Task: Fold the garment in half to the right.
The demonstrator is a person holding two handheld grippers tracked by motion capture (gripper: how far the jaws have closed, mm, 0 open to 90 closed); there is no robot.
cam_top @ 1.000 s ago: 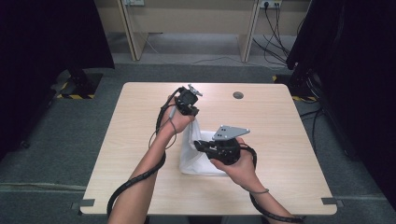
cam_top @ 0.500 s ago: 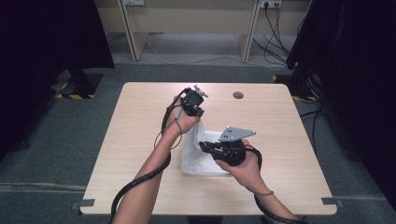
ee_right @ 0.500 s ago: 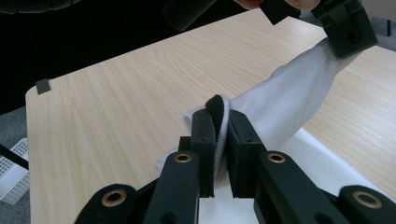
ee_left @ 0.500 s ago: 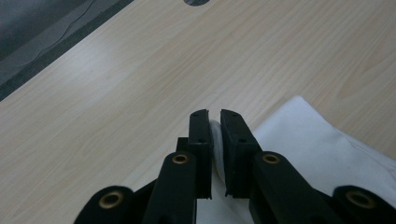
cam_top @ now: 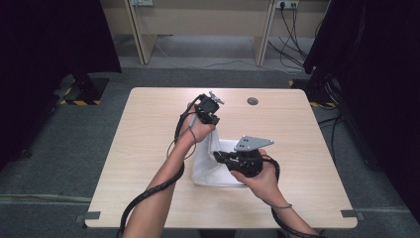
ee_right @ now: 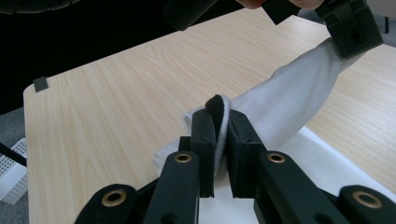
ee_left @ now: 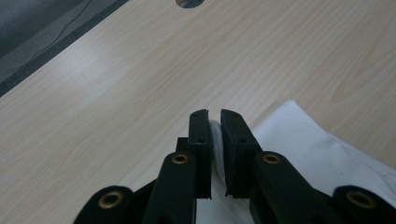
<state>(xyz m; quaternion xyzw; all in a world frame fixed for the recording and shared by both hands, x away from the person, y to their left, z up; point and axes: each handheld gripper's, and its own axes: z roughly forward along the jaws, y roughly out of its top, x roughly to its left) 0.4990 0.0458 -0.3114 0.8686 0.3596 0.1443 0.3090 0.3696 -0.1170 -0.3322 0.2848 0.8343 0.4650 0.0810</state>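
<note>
The white cloth (cam_top: 210, 163) lay near the middle of the bench (cam_top: 148, 129), with one edge lifted between the two grippers. The left gripper (cam_top: 212, 120) had its jaws clenched on a fold of that edge, higher and farther from the person; the right gripper (cam_top: 220, 156) pinched the same edge lower down. Holding it at two points likely kept it taut for folding. No writing or label was readable on anything.
</note>
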